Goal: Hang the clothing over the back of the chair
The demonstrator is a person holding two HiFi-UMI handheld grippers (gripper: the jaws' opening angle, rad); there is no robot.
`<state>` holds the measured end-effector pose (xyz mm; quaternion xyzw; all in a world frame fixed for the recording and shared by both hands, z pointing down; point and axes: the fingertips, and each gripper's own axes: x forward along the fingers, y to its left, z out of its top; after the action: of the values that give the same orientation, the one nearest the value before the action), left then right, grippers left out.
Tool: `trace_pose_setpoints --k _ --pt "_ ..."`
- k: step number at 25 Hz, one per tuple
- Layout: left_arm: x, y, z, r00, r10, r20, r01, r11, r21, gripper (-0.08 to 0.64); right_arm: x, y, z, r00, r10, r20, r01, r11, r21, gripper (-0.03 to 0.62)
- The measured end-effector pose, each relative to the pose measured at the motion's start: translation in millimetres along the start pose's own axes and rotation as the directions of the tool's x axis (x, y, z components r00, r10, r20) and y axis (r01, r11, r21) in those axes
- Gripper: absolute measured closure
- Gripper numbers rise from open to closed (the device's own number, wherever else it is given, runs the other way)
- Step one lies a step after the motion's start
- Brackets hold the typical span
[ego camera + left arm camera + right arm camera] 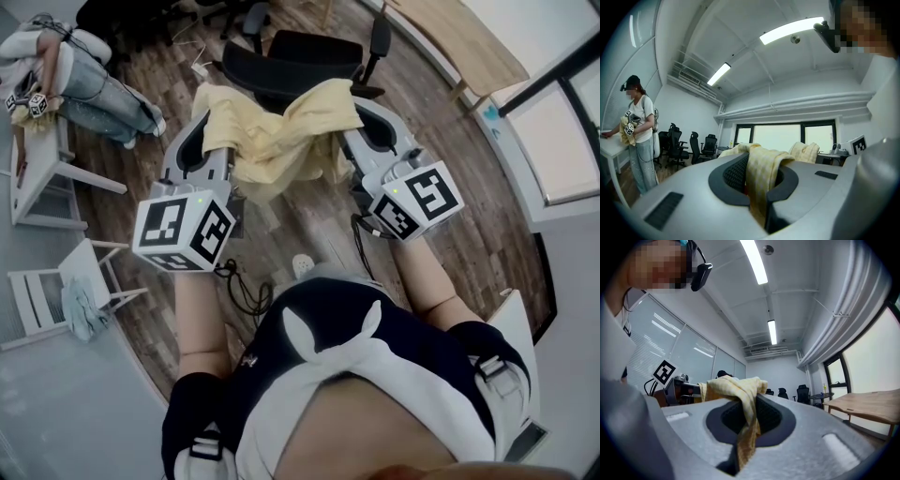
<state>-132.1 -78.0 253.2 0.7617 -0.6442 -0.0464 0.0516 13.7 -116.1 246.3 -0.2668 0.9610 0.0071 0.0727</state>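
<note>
Plainly the pale yellow, thin woven garment (281, 136) is soft and light. It will likely sag and drape rather than keep a shape, so a pinch at two well-apart spots along its upper edge seems the right hold for spreading it. The left gripper (208, 127) and the right gripper (364, 122) each have both jaws clamped tight on a fold of it, and it hangs bunched between them just in front of the black office chair (300, 58), not yet over its back. No brand, label or readable writing shows on the cloth or the chair; the only pattern is the black-and-white square markers (183, 230) on the grippers.
</note>
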Motion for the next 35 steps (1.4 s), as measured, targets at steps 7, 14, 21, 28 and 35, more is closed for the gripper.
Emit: trace_pose_setpoints --k 7,14,21,28,35 --pt "20.5 4.3 4.9 0.999 -0.037 -0.010 0.037 0.999 0.007 0.539 12.6 -12.5 5.9 1.000 0.002 0.022 -0.002 1.000 -0.028 0.571" --pt "31.8 3.6 17.3 0.996 -0.084 0.002 0.084 0.996 -0.003 0.538 18.8 -19.7 17.7 0.998 -0.022 0.060 0.026 0.998 -0.052 0.571" --pt "63.7 13.2 33.4 0.991 -0.130 0.012 0.130 0.991 -0.001 0.538 45.3 -41.6 27.5 0.994 -0.069 0.087 0.075 0.995 -0.059 0.571" --pt "110.4 37.6 39.2 0.987 -0.162 0.004 0.162 0.986 -0.024 0.538 86.8 -69.3 26.8 0.993 -0.087 0.075 0.092 0.994 -0.066 0.571" --pt "153.6 67.8 29.5 0.981 -0.191 -0.030 0.189 0.980 -0.060 0.538 126.5 -96.1 10.7 0.992 -0.126 0.030 0.128 0.990 -0.066 0.571"
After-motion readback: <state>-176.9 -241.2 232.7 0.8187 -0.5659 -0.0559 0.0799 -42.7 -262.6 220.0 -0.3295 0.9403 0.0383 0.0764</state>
